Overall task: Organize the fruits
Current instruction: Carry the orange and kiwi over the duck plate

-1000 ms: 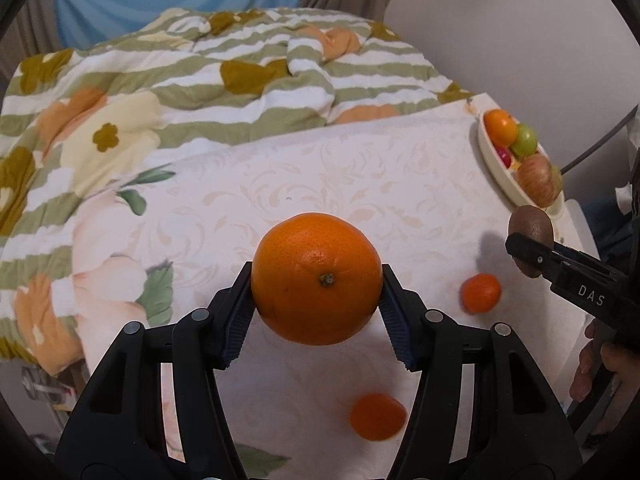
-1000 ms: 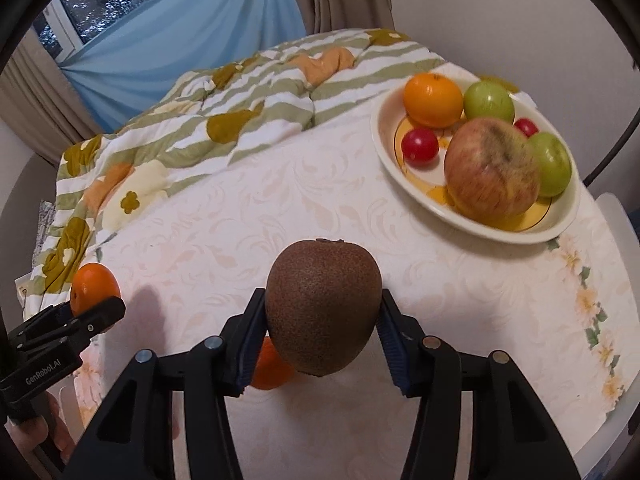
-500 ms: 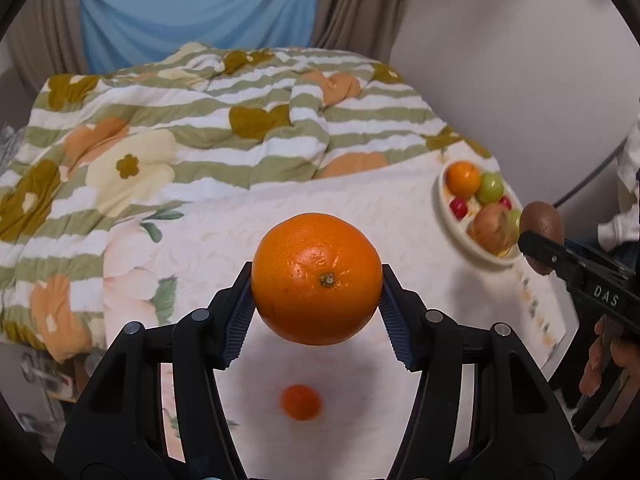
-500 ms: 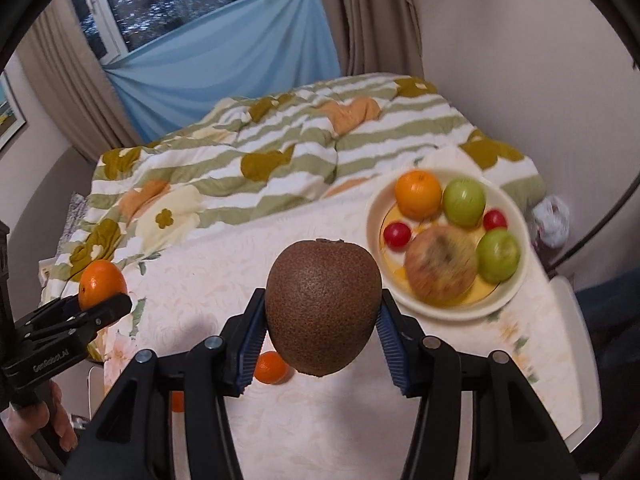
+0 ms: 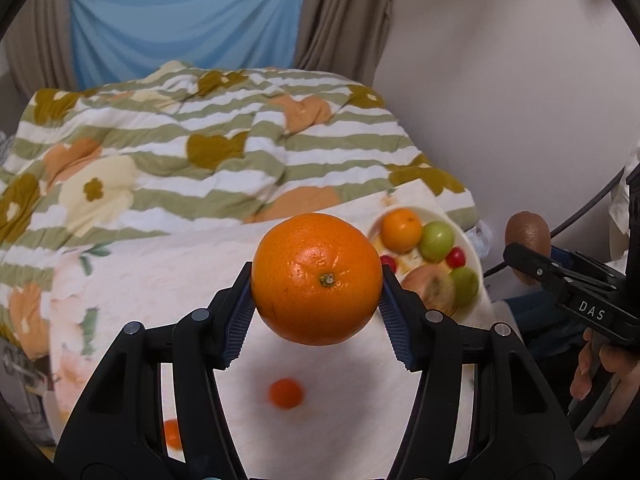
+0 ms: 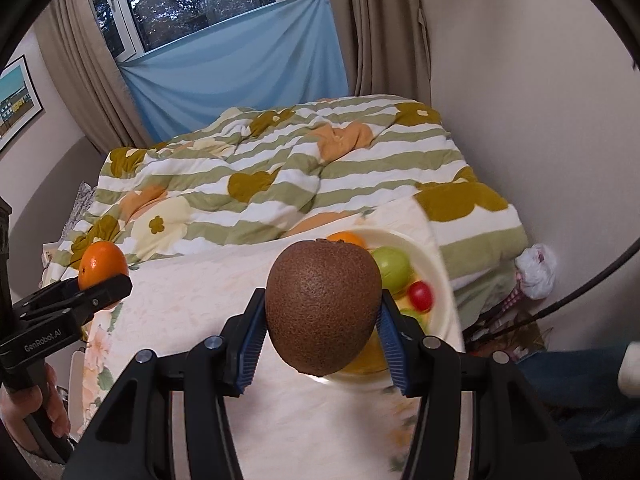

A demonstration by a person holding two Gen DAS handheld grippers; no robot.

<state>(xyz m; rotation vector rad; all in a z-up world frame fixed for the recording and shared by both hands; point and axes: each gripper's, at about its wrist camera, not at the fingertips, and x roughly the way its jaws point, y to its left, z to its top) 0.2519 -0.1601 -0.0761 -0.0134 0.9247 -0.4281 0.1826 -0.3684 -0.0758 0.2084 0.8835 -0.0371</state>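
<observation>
Transport step: orange [image 5: 318,278] clamped in left gripper [image 5: 318,300] jaws, kiwi [image 6: 323,306] clamped in right gripper [image 6: 323,320] jaws, both held above counter [image 5: 200,264]; next, both to be lowered into plate [image 5: 476,256] at far right corner

Both grippers are black plastic with round silver screws and bumpy blue pads [image 5: 394,322] inside the fingers. The right gripper [image 5: 526,254] has white letters "DAS" on its side. The left gripper [image 6: 105,280] says "GenRobot.AI" in white.
</observation>
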